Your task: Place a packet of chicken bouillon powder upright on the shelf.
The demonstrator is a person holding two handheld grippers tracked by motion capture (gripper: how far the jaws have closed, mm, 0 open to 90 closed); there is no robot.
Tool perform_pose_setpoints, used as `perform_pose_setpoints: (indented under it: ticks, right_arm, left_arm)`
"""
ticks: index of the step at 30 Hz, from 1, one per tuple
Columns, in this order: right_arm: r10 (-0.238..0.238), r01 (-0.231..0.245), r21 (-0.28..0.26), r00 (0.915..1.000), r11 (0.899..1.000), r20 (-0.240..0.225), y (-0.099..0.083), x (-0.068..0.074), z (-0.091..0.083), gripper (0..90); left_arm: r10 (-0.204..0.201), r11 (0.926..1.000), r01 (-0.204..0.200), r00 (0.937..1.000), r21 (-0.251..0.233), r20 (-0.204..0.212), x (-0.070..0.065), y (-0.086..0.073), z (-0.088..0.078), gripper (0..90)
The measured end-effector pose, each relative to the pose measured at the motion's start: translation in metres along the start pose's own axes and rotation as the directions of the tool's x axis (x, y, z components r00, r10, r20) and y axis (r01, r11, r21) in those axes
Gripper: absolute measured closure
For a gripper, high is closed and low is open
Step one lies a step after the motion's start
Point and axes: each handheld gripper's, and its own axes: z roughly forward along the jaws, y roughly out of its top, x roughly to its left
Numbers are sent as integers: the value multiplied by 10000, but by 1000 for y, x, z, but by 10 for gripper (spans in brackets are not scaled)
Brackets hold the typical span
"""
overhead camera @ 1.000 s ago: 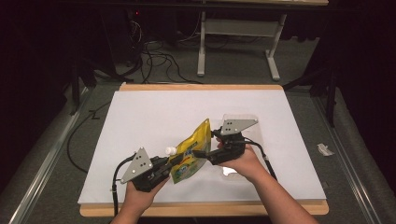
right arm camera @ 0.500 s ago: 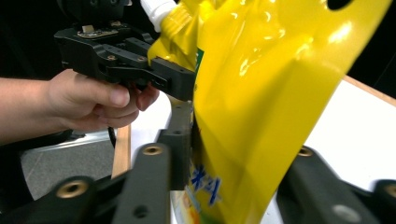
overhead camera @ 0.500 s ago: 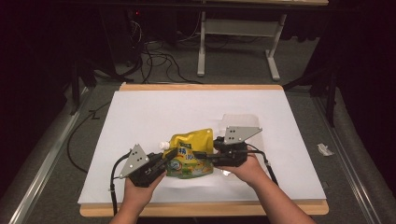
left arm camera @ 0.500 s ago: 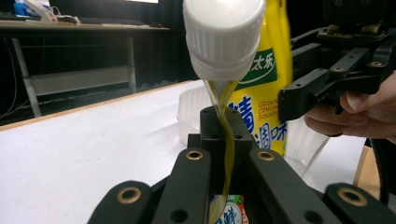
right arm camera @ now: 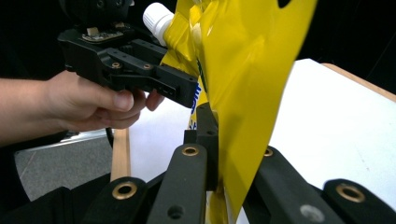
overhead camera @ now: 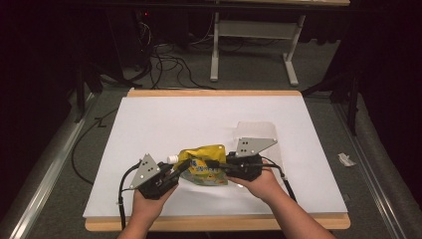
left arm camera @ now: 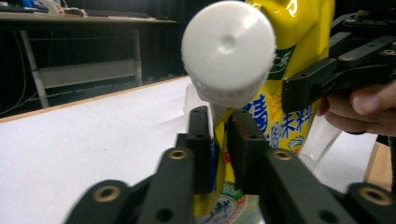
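A yellow spouted pouch (overhead camera: 204,167) with a white cap (overhead camera: 172,158) hangs low over the white board (overhead camera: 164,124), cap to the left. My left gripper (overhead camera: 180,169) grips its lower left edge under the cap. In the left gripper view its jaws (left arm camera: 222,135) have just been opening, but the pads still touch the pouch (left arm camera: 280,116) below the cap (left arm camera: 228,49). My right gripper (overhead camera: 219,167) holds the right side. In the right gripper view its jaws (right arm camera: 219,135) have just been closing and pinch the pouch (right arm camera: 247,70).
A clear plastic bag (overhead camera: 254,130) lies flat on the board behind the right gripper. The board rests on a wooden table whose front edge (overhead camera: 214,223) is near the forearms. A desk frame (overhead camera: 249,45) and cables stand on the floor beyond.
The pouch has gone from tilted upward to lying low and nearly level between the grippers, cap now pointing left. Both hands have shifted only slightly.
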Motion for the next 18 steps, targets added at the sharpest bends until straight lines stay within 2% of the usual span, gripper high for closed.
perform_pose_setpoints:
  ticks: [5,15,18]
  right_arm:
    - [55,-54,-159,10000,9999,71,1,2,1,900]
    - [112,-102,-348,9995,9993,283,2,-1,0,900]
    - [65,-56,-307,9995,9995,298,3,-1,0,900]
  left_arm:
    - [-211,9998,210,9995,-49,-221,4,-1,-3,598]
    - [-268,9996,276,9963,77,-814,6,-2,-3,425]
    - [-281,9995,294,9956,129,-895,6,-2,-2,399]
